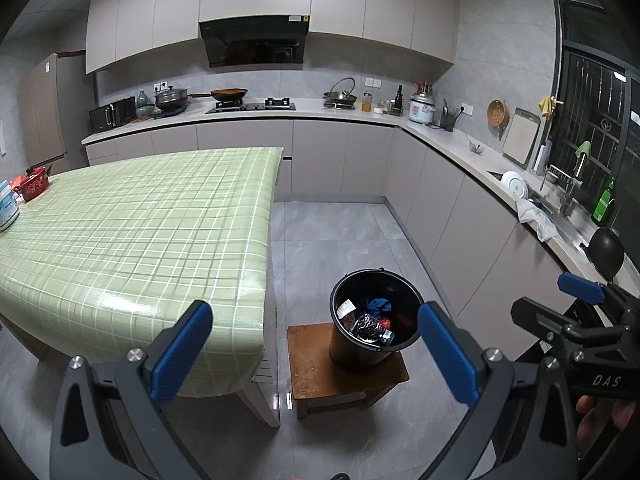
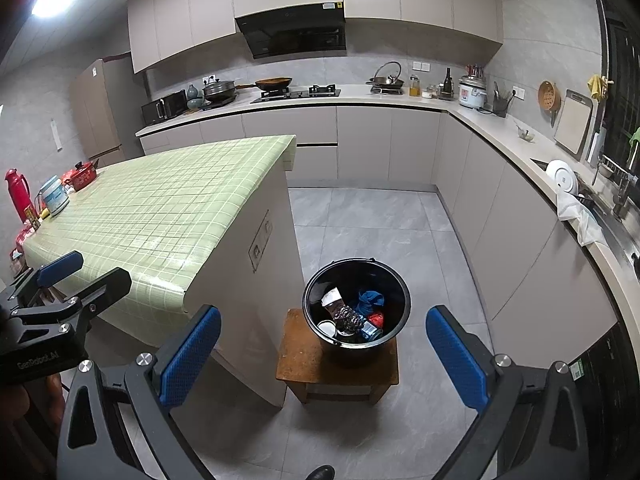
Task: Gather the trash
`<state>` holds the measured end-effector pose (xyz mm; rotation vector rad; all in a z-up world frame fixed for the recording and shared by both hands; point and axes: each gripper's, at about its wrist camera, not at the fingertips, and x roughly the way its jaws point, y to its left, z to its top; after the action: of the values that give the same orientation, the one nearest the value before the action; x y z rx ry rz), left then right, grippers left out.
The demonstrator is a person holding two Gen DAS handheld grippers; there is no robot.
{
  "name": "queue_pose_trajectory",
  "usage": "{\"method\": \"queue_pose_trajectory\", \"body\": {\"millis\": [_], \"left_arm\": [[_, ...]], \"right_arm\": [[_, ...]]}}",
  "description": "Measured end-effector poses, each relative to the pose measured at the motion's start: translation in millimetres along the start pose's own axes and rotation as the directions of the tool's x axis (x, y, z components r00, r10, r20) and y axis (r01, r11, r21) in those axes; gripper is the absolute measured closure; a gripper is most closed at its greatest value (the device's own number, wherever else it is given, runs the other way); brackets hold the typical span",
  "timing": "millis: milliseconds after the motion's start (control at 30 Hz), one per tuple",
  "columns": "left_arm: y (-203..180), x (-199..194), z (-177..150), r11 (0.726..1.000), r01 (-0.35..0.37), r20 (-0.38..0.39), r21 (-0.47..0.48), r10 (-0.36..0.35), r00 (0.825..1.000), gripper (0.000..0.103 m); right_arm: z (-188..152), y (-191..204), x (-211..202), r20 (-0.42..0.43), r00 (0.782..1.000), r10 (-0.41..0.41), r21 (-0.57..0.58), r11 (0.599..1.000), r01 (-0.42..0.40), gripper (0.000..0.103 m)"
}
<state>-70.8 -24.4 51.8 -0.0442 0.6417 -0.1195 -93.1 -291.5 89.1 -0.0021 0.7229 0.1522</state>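
Observation:
A black bucket stands on a small wooden stool on the floor, right of the table. It holds several pieces of trash: a blue wrapper, a shiny foil pack, a white paper, something red. It also shows in the right wrist view, as does its trash. My left gripper is open and empty, above and in front of the bucket. My right gripper is open and empty, also above the bucket. Each gripper shows at the edge of the other's view.
The table with a green checked cloth stands left of the bucket; a red pot, a white tub and a red flask sit at its far left end. Kitchen counters run along the back and right, with a sink.

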Motion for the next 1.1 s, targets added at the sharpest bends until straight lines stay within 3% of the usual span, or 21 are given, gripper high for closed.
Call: {"method": "queue_pose_trajectory", "body": {"millis": [1100], "left_arm": [[-11.3, 3.6, 5.1, 1.000, 0.008, 0.007, 0.021, -0.008, 1.000, 0.000]], "right_arm": [[5.8, -5.5, 0.9, 0.004, 1.000, -0.005, -0.004, 1.000, 0.005, 0.000]]}}
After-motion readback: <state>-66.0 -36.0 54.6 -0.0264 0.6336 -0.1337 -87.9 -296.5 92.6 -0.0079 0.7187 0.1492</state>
